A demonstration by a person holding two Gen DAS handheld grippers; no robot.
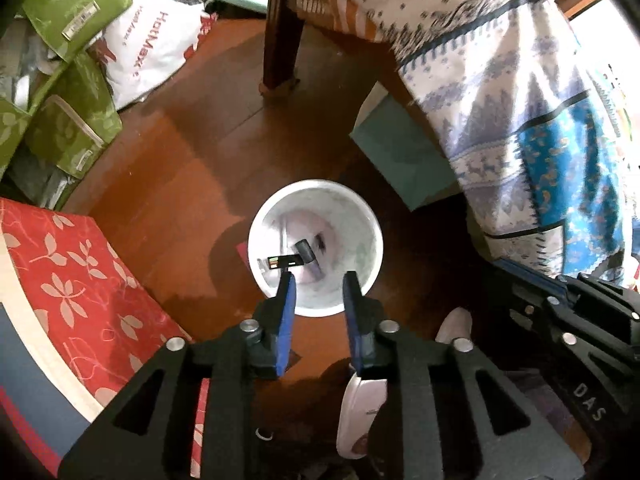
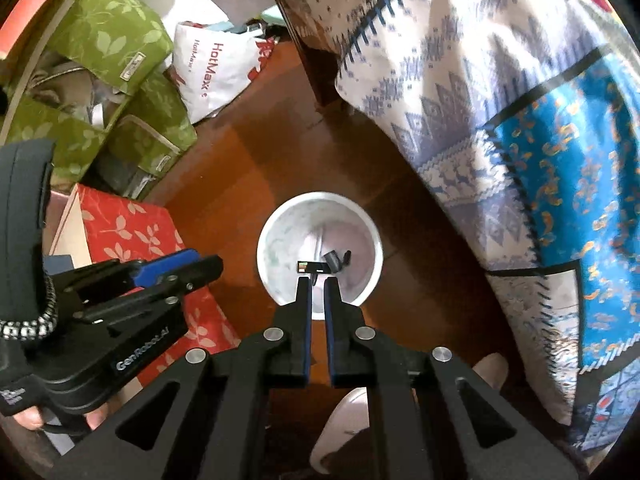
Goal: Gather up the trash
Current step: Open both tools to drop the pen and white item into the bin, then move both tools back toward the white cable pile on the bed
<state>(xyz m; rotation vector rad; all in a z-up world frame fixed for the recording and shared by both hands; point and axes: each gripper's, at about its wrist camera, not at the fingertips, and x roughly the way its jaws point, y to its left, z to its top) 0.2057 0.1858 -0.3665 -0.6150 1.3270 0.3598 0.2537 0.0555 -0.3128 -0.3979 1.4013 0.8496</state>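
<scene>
Left tongs [image 1: 319, 280] gape empty over the white bin [image 1: 372, 216] at centre frame; right tongs [image 2: 318, 282] pinch a small black scrap [image 2: 314, 267]: hold centred above the rim before letting go.

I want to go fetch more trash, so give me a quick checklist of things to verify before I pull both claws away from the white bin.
1. Left claw open, nothing between its fingers: ok.
2. Small dark wrapper inside the bin: ok, though whether it has settled at the bottom, cannot tell.
3. Right claw shut: ok; whether it pinches anything: cannot tell.
4. Bin upright on the wooden floor: ok.
5. Slippers clear of the bin: ok.
</scene>
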